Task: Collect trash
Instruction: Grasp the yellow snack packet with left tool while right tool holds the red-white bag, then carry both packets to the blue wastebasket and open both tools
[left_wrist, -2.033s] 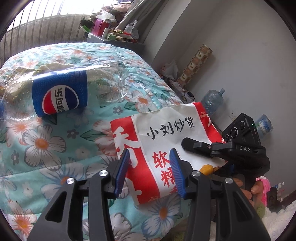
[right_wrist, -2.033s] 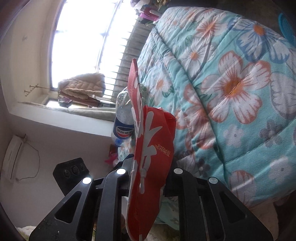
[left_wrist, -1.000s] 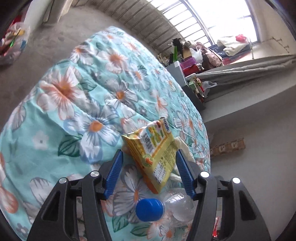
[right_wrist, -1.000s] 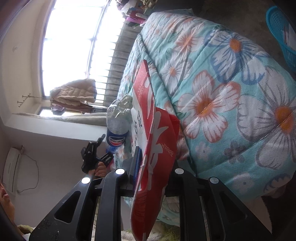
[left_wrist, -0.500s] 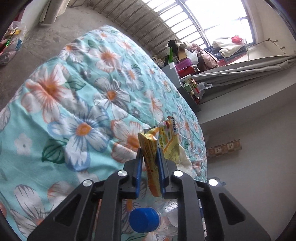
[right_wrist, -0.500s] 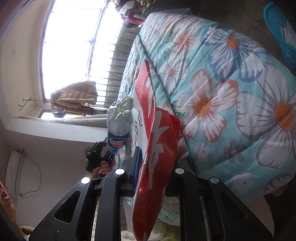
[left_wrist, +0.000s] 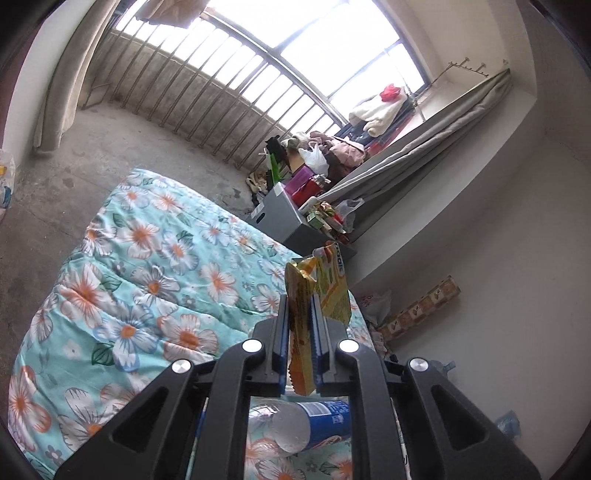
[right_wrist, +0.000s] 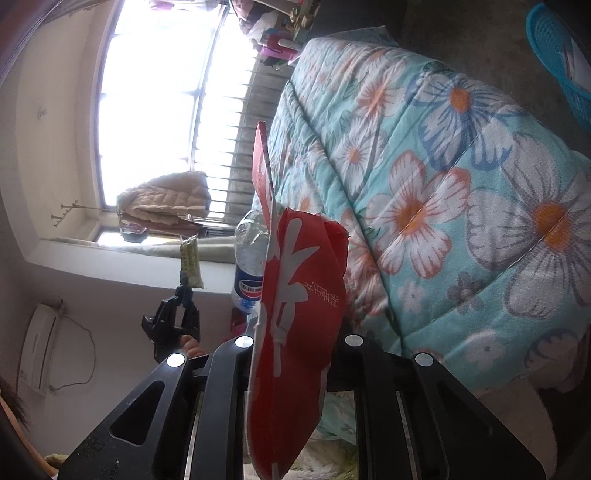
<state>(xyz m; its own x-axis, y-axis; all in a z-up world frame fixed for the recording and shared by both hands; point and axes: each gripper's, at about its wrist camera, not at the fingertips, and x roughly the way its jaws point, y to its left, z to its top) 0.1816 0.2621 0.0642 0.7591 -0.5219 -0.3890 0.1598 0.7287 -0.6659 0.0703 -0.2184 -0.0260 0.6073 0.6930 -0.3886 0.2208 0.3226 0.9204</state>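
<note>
Blue basket (right_wrist: 554, 55): on floor beyond quilt (right_wrist: 480, 184), contents unclear.
Left gripper (left_wrist: 300, 332): jaws closing, pinching yellow snack wrapper (left_wrist: 301, 295), raised above quilt.
Right gripper (right_wrist: 291, 354): jaws closing, clamping red-white bag (right_wrist: 295, 314).
Pepsi bottle (left_wrist: 310, 424): lying on quilt under left gripper.

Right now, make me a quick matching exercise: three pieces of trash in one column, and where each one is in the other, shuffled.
Things:
1. yellow snack wrapper
2. red bag
3. Pepsi bottle

Places:
A. lying on the floral quilt
B. pinched in the left gripper
C. clamped in the right gripper

Pairs: 1-B, 2-C, 3-A
</note>
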